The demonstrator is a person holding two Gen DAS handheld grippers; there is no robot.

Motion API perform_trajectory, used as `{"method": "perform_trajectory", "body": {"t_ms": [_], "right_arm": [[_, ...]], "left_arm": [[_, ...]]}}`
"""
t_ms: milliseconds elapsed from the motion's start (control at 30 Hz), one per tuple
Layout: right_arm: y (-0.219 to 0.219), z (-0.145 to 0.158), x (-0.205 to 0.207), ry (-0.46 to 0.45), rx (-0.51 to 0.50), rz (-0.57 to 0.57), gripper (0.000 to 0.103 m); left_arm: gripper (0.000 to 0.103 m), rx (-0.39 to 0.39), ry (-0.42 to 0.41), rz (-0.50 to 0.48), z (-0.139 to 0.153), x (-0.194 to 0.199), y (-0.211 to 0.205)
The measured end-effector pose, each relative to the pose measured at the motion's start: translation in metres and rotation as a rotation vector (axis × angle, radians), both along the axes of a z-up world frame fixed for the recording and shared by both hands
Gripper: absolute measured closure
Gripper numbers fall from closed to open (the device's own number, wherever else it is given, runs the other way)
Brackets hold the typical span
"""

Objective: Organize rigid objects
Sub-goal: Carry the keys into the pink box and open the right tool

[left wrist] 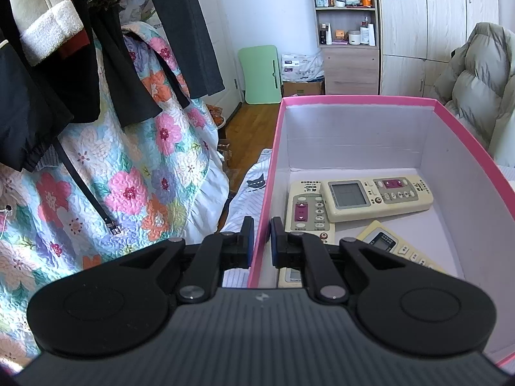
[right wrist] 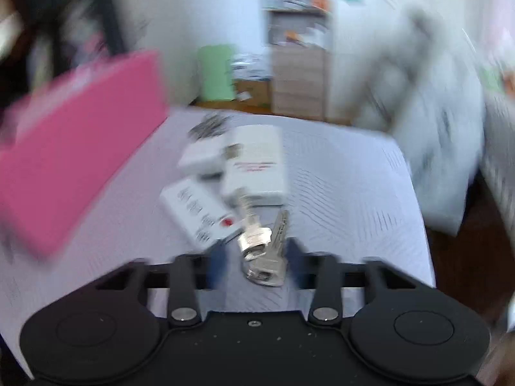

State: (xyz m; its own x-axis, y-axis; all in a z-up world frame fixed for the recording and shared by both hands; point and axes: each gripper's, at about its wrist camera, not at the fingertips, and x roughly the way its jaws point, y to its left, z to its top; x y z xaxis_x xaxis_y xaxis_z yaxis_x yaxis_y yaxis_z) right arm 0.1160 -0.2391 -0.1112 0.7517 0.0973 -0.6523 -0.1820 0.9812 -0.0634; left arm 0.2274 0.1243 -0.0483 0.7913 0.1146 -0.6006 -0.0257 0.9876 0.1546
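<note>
In the left wrist view a pink box [left wrist: 268,173] with a white inside holds several cream remote controls [left wrist: 376,194]. My left gripper [left wrist: 259,244] is shut on the box's left wall, one finger outside and one inside. The right wrist view is blurred by motion. There my right gripper [right wrist: 254,254] is open just above the bed, with silver keys [right wrist: 264,251] lying between its fingers. Beyond the keys lie a white remote with a red button [right wrist: 199,215] and white boxes [right wrist: 254,164]. The pink box [right wrist: 80,148] shows at the left.
A floral quilt [left wrist: 128,177] and dark hanging clothes [left wrist: 48,80] fill the left. A grey puffer jacket [left wrist: 476,77] lies at the right. A shelf unit [left wrist: 347,25] and a green board [left wrist: 260,74] stand by the far wall. The bed has a striped sheet [right wrist: 354,193].
</note>
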Motion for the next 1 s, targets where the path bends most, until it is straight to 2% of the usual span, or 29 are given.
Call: {"method": "perform_trajectory", "body": {"t_ms": [67,133,167,233,433,567,633,800,1000], "right_arm": [[0.002,0.002,-0.002,0.007,0.02,0.003,0.081],[-0.004,0.008,-0.004,-0.009,0.073,-0.037,0.087],[-0.007,0.011,-0.006,-0.022,0.102,-0.047,0.096],[-0.012,0.018,-0.007,-0.02,0.153,-0.062,0.1],[-0.023,0.017,-0.004,0.014,0.267,-0.139,0.101],[-0.029,0.028,-0.011,-0.052,0.408,-0.128,0.1],[-0.024,0.039,-0.013,-0.082,0.421,-0.111,0.1],[-0.005,0.072,-0.014,-0.19,0.374,-0.044,0.1],[0.019,0.127,-0.003,-0.295,0.382,0.079,0.1]], "left_arm": [[0.093,0.015,-0.002,0.004,0.0,0.0,-0.001],[0.093,0.007,0.0,0.005,0.001,0.0,0.0],[0.093,0.005,0.002,0.006,0.001,0.0,0.0],[0.093,0.011,0.002,0.007,0.002,0.0,-0.001],[0.093,-0.006,0.005,0.009,0.003,0.001,0.001],[0.093,-0.01,0.006,0.007,0.003,0.001,0.002],[0.093,-0.012,0.005,0.007,0.004,0.001,0.002],[0.093,-0.016,-0.007,0.017,0.005,0.001,0.004],[0.093,-0.023,-0.004,0.019,0.006,0.001,0.006]]}}
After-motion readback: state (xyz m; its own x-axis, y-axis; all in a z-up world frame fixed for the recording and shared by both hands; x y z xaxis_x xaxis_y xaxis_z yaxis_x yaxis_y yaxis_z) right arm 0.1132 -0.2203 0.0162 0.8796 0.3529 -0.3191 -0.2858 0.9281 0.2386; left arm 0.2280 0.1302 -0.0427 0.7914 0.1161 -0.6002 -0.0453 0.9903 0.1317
